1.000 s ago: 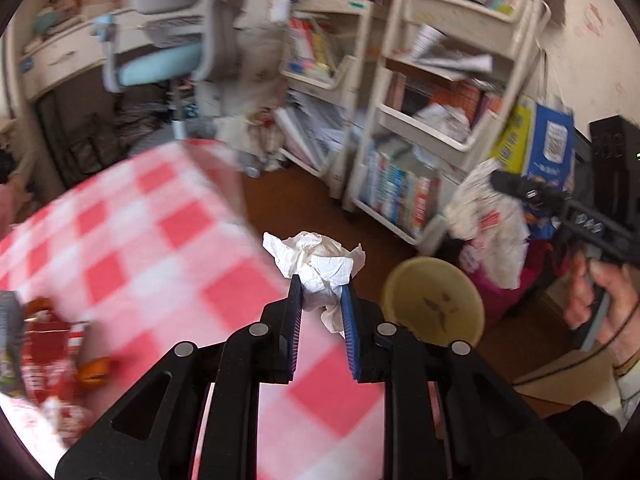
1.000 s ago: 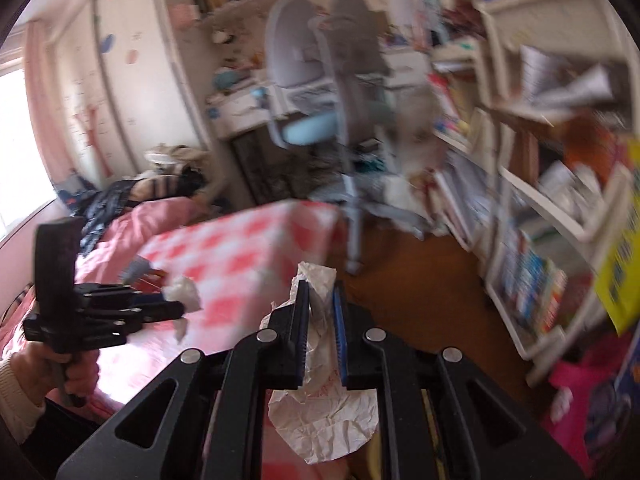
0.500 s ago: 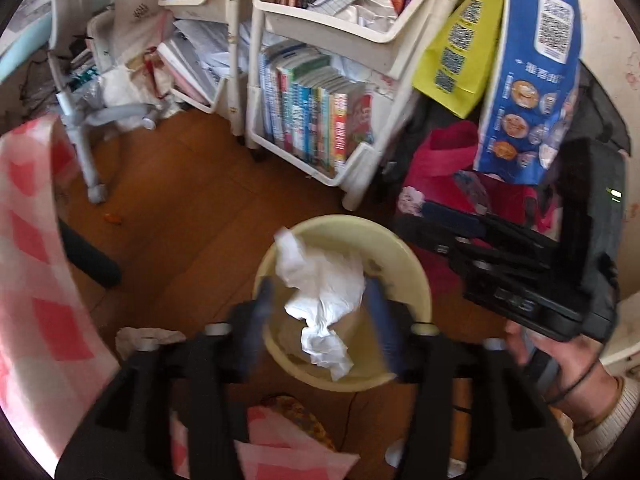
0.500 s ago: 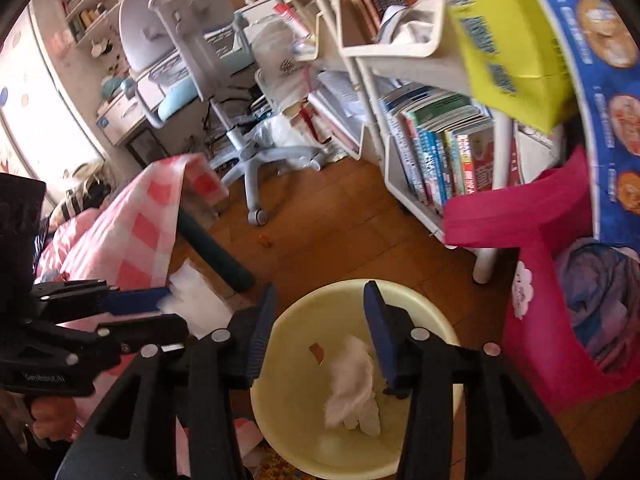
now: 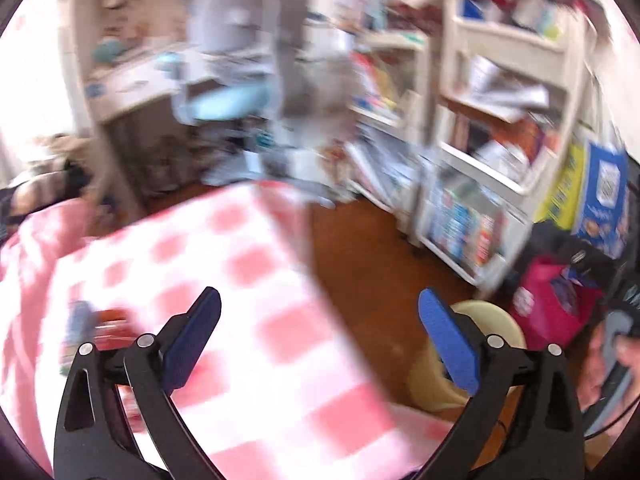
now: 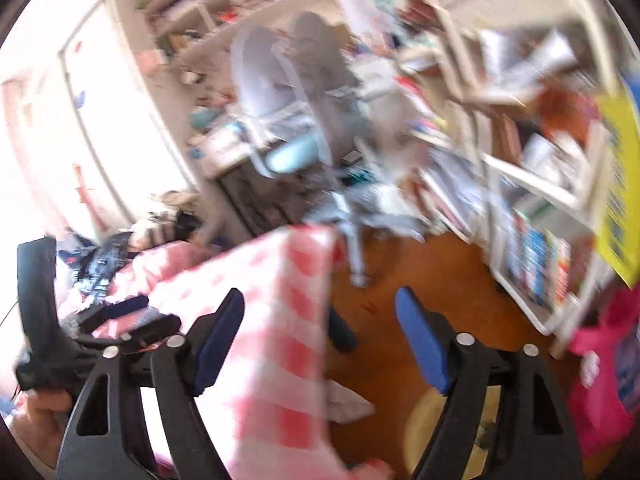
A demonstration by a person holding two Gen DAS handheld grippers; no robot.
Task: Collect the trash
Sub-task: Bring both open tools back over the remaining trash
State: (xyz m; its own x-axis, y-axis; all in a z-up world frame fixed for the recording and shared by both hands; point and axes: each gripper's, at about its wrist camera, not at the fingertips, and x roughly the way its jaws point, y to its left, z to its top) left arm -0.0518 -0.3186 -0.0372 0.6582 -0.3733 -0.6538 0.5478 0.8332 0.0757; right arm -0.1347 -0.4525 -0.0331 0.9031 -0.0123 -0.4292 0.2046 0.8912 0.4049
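My left gripper has its jaws opening wide with nothing between them, above the pink-checked bench. My right gripper is opening too and is empty, over the bench edge and the wooden floor. The yellow trash bin stands on the floor just beside the bench, low between us. On the bench's left side lies a blurred red wrapper. Farther off stand white bookshelves and a blue-seated chair.
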